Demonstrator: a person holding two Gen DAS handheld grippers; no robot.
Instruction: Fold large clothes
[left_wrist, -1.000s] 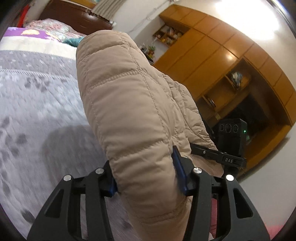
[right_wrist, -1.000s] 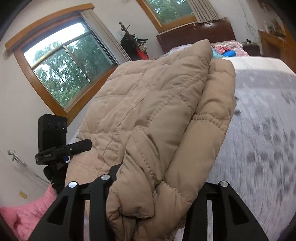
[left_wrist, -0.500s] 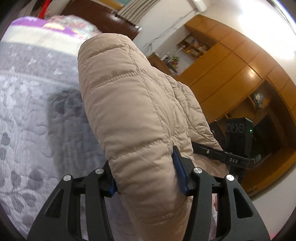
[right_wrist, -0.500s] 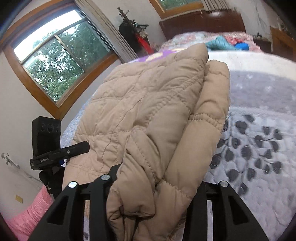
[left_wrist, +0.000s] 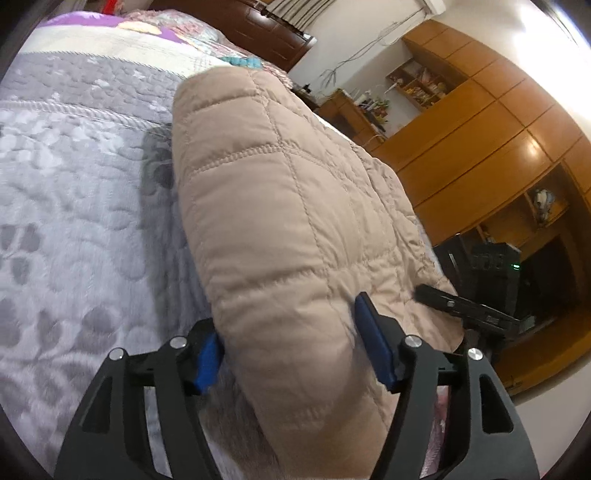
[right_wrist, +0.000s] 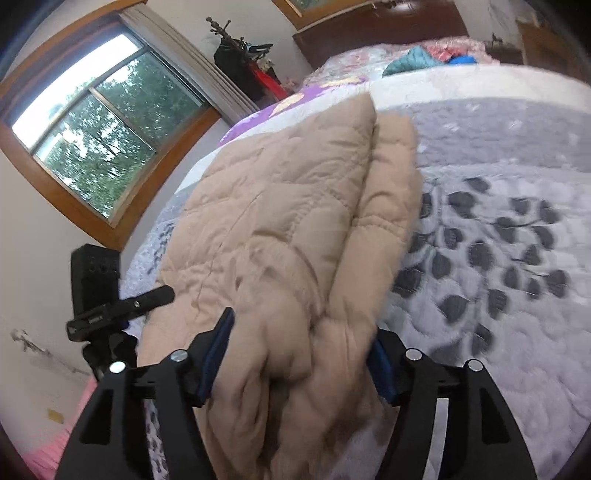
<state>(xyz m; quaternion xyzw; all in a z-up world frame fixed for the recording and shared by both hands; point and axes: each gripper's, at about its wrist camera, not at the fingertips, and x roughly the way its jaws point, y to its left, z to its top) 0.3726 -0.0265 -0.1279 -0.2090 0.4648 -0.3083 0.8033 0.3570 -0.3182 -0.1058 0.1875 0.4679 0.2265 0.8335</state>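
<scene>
- Two grippers flank one folded tan jacket (left_wrist: 280, 229) lying on the bed (left_wrist: 74, 221); the folding looks mostly done, with release and perhaps tidying left.
- Left gripper (left_wrist: 291, 339): jaws have just been opening, jacket between them, pads no longer squeezing it.
- Right gripper (right_wrist: 299, 358): likewise just opening around the bunched near edge, grip loosened.
- Bed has plenty of bare room beyond the jacket; its near edge sits close behind the grippers, wardrobe (left_wrist: 480, 155) well apart.

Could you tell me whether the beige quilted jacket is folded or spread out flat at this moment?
Folded. The beige quilted jacket lies doubled into a thick bundle on the grey bedspread, its layers stacked at one edge.
</scene>
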